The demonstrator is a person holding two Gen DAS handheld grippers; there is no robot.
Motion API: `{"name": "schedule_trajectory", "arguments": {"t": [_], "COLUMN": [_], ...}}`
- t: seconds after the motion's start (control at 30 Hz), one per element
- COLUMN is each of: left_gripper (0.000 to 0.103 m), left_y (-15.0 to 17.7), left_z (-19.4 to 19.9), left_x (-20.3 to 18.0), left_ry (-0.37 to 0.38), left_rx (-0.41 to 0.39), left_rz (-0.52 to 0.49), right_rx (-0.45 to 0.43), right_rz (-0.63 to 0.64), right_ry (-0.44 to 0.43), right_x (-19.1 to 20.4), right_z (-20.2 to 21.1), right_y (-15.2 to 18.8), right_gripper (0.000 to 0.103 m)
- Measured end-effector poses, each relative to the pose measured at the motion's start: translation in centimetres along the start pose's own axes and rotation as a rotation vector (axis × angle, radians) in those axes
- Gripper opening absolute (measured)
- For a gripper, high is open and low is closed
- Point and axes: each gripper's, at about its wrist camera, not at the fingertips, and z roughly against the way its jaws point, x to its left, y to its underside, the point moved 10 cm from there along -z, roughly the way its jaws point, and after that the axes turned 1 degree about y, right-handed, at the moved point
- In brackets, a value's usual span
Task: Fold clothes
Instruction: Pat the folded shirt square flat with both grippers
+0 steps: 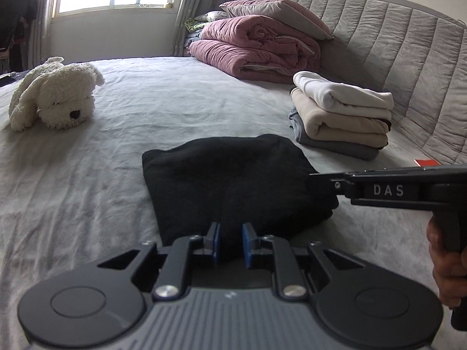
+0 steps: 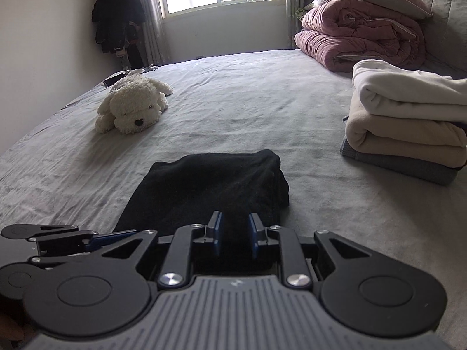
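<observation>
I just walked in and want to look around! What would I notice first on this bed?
Probably the fluffy white toy dog lying on the far left of the grey bed. Close up, a folded black garment lies just in front of both grippers, the left gripper and the right gripper. To the right sits a neat stack of folded clothes, with a rolled pink quilt behind it.

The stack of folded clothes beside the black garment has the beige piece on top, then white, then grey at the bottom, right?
Not quite. In the right wrist view the stack of folded clothes has the white piece on top, the beige piece beneath it, and the grey piece at the bottom, beside the black garment.
</observation>
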Motion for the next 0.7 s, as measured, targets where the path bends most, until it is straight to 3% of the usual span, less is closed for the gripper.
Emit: {"name": "schedule_trajectory", "arguments": {"t": [0.07,0.13,0.3,0.47,0.57,0.7], "left_gripper": [0.024,0.042,0.063,0.065,0.065,0.063], "left_y": [0.5,0.8,0.4,-0.3,-0.7,-0.4], "left_z": [0.8,1.3,0.7,-0.5,-0.8,-1.7], "left_x": [0.1,-0.2,-2.0,-3.8,-4.1,-3.4], "left_ry": [-0.002,-0.014,-0.041,-0.077,-0.087,-0.110], "left_rx": [-0.008,-0.029,-0.079,-0.114,-0.135,-0.103], "left_rz": [-0.022,-0.073,-0.203,-0.323,-0.350,-0.355], "right_rx": [0.003,0.003,-0.003,0.020,0.016,0.009], "right_rz": [-0.014,0.020,0.112,0.064,0.010,-0.061], "right_ry": [-0.009,-0.003,0.009,-0.003,-0.023,-0.050], "right_x": [-0.3,-0.2,0.2,-0.9,-1.2,-1.6], "right_z": [0.5,0.9,1.3,0.6,0.6,0.7], "right_y": [0.7,1.1,1.7,1.9,1.8,1.5], "right_gripper": [0.022,0.022,0.026,0.033,0.040,0.040]}}
